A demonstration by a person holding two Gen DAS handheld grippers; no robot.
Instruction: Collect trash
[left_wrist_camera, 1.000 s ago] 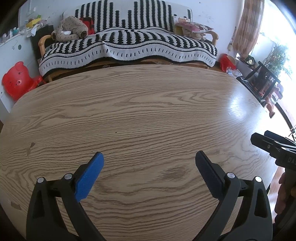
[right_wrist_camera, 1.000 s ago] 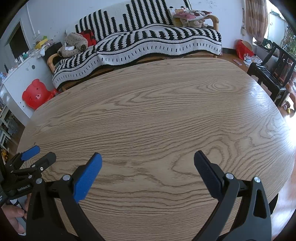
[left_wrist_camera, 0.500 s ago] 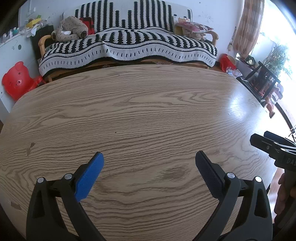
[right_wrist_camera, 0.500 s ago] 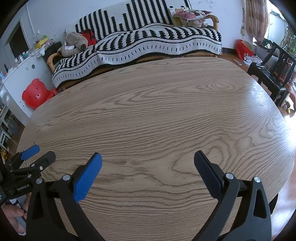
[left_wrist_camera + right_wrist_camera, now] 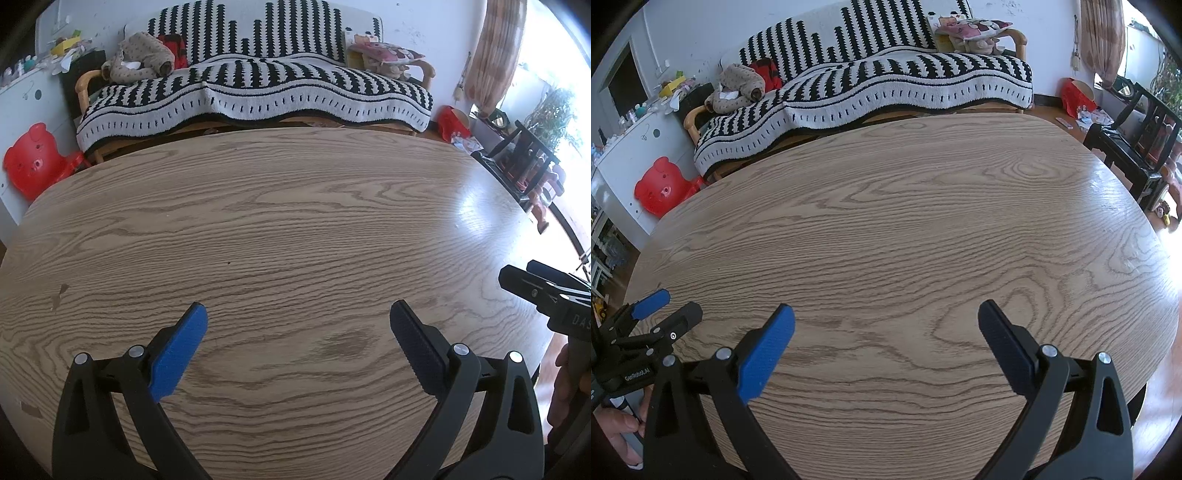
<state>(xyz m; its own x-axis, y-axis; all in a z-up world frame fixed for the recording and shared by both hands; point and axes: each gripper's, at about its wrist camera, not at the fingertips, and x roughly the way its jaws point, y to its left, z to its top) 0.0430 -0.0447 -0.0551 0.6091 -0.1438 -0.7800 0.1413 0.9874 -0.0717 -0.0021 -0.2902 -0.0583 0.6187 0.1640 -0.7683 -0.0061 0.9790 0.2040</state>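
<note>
My left gripper (image 5: pixel 297 314) is open and empty, held low over the near side of an oval wooden table (image 5: pixel 295 229). My right gripper (image 5: pixel 884 314) is also open and empty over the same table (image 5: pixel 905 221). The right gripper also shows at the right edge of the left wrist view (image 5: pixel 543 288), and the left gripper shows at the left edge of the right wrist view (image 5: pixel 665 306). No trash shows on the tabletop in either view. Some small litter lies on the floor at the far right (image 5: pixel 1089 118).
A sofa with a black-and-white striped blanket (image 5: pixel 255 92) stands behind the table. A red bear-shaped stool (image 5: pixel 33 162) sits at the left by a white cabinet. A red bag (image 5: pixel 452 122) and dark wooden chairs (image 5: pixel 1137 140) stand at the right.
</note>
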